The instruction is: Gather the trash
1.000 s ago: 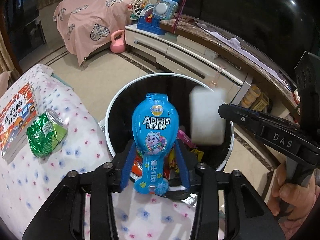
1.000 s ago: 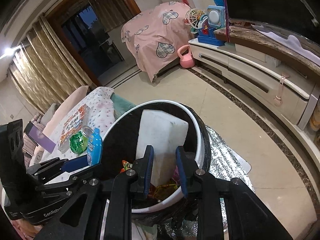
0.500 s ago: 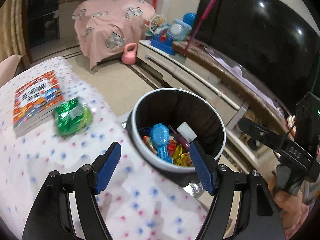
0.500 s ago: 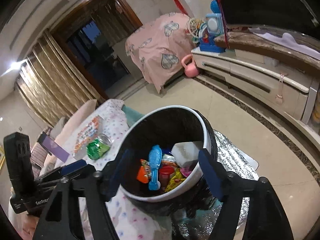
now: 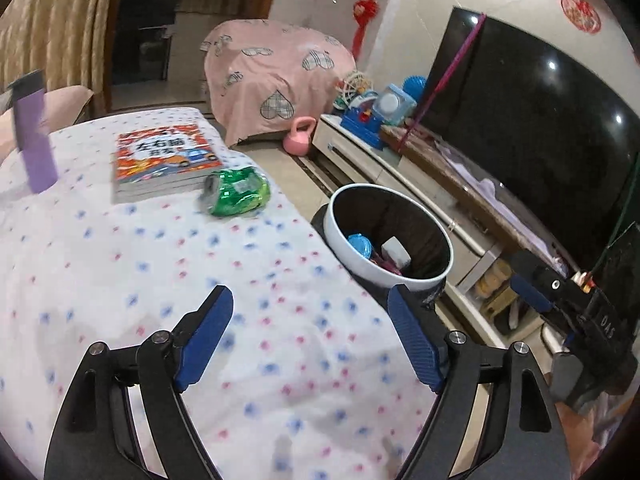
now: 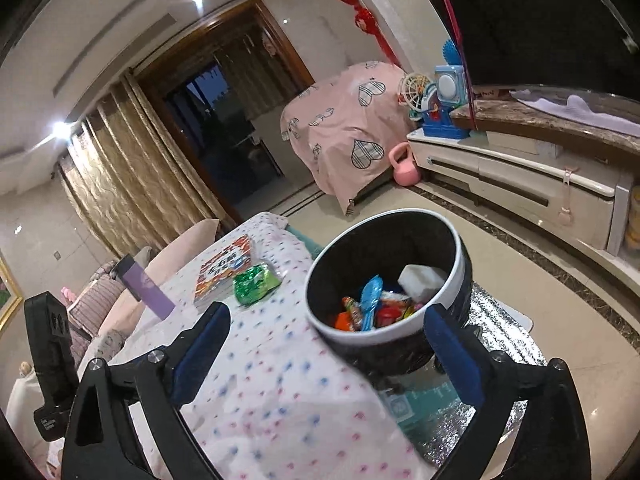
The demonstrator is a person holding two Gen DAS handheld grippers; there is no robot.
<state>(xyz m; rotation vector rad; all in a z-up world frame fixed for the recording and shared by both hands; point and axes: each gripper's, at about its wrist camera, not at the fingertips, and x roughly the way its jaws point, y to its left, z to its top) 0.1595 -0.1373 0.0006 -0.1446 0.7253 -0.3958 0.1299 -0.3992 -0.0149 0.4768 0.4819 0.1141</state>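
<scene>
Our left gripper (image 5: 310,344) and right gripper (image 6: 328,354) have just been opening and now both stand spread wide with nothing between the jaws, above the dotted tablecloth (image 5: 160,264). The blue wrapper (image 6: 370,298) and white block (image 6: 420,278) lie in the bin (image 6: 320,276), while the green packet (image 5: 236,192) sits beside the book (image 5: 160,160).

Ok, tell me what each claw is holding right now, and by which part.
Nothing is held. The left claw and right claw have just been opening and stand open with nothing between them. The blue packet and white block lie in the bin.
</scene>
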